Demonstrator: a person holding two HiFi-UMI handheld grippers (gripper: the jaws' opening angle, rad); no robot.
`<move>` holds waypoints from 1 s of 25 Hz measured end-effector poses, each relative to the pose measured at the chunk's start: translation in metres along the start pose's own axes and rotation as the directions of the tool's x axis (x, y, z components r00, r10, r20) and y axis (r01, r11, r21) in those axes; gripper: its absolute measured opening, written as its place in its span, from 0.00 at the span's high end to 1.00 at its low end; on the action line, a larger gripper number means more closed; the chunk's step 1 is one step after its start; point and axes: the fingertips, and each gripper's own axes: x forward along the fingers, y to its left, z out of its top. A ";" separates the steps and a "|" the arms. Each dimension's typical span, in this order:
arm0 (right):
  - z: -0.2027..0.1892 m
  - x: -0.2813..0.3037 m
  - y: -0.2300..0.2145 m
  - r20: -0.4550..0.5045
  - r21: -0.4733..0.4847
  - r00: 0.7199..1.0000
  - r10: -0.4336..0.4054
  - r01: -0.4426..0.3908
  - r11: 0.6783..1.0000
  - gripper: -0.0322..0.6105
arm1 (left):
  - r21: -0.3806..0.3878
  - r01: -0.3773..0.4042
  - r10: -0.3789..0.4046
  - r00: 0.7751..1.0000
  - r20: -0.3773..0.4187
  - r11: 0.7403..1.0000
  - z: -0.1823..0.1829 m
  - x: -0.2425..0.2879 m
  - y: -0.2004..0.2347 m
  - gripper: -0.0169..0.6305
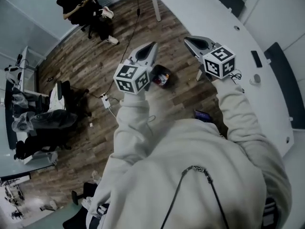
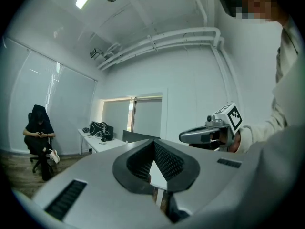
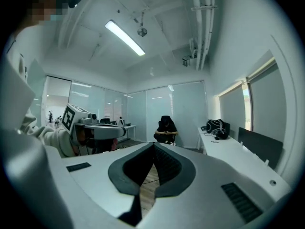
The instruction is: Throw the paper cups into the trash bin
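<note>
I see no paper cup in any view. A small dark bin (image 1: 162, 76) with red and white things inside stands on the wooden floor, below and between my two grippers. My left gripper (image 1: 152, 46) is held out level above the floor, jaws together with nothing in them; its own view shows the pads meeting at the tip (image 2: 153, 143). My right gripper (image 1: 187, 40) hangs beside it to the right, also shut and empty (image 3: 153, 146). Each gripper shows in the other's view: the right gripper (image 2: 183, 137) and the left gripper (image 3: 123, 130).
A long white curved table (image 1: 267, 80) runs along the right, one leg (image 1: 157, 8) near the bin. A person in black (image 1: 90, 8) sits on a chair at the far side. A power strip (image 1: 106, 100) with a cable lies on the floor. Dark chairs (image 1: 47, 118) stand at left.
</note>
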 end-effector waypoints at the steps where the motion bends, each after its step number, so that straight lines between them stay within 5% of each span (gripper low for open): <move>1: -0.005 -0.013 -0.014 -0.001 0.017 0.999 -0.038 0.038 0.999 0.92 | 0.000 0.029 -0.029 1.000 -0.002 1.000 -0.002 0.012 -0.003 0.98; 5: -0.022 -0.095 -0.077 -0.007 0.070 0.966 -0.257 0.257 0.964 0.92 | 0.061 0.252 -0.248 0.966 -0.069 0.966 -0.017 0.085 -0.044 0.98; 9: -0.047 -0.206 -0.115 -0.040 0.118 0.884 -0.465 0.466 0.877 0.92 | 0.045 0.415 -0.410 0.908 -0.091 0.909 -0.020 0.153 -0.102 0.98; 14: -0.075 -0.379 -0.121 -0.054 0.178 0.693 -0.719 0.715 0.676 0.92 | 0.055 0.682 -0.676 0.730 -0.100 0.729 -0.025 0.220 -0.260 0.98; 16: -0.091 -0.440 -0.120 -0.062 0.205 0.626 -0.778 0.770 0.604 0.92 | 0.050 0.728 -0.720 0.685 -0.112 0.684 -0.030 0.236 -0.309 0.98; 18: -0.097 -0.504 -0.122 -0.031 0.232 0.515 -0.857 0.837 0.495 0.92 | 0.049 0.754 -0.746 0.656 -0.113 0.655 -0.031 0.249 -0.350 0.98; 21: -0.085 -0.608 -0.121 0.085 0.295 0.221 -0.971 0.926 0.237 0.92 | 0.049 0.779 -0.771 0.626 -0.118 0.625 -0.030 0.255 -0.396 0.98; 22: -0.083 -0.631 -0.121 0.100 0.325 0.170 -0.980 0.926 0.194 0.92 | 0.049 0.783 -0.774 0.621 -0.122 0.620 -0.029 0.256 -0.406 0.98; 23: -0.083 -0.642 -0.123 0.105 0.346 0.169 -0.980 0.918 0.195 0.92 | 0.051 0.783 -0.775 0.620 -0.122 0.619 -0.028 0.257 -0.414 0.98; 25: -0.081 -0.636 -0.130 0.111 0.349 0.249 -0.962 0.897 0.272 0.92 | 0.057 0.776 -0.768 0.631 -0.111 0.629 -0.023 0.260 -0.424 0.98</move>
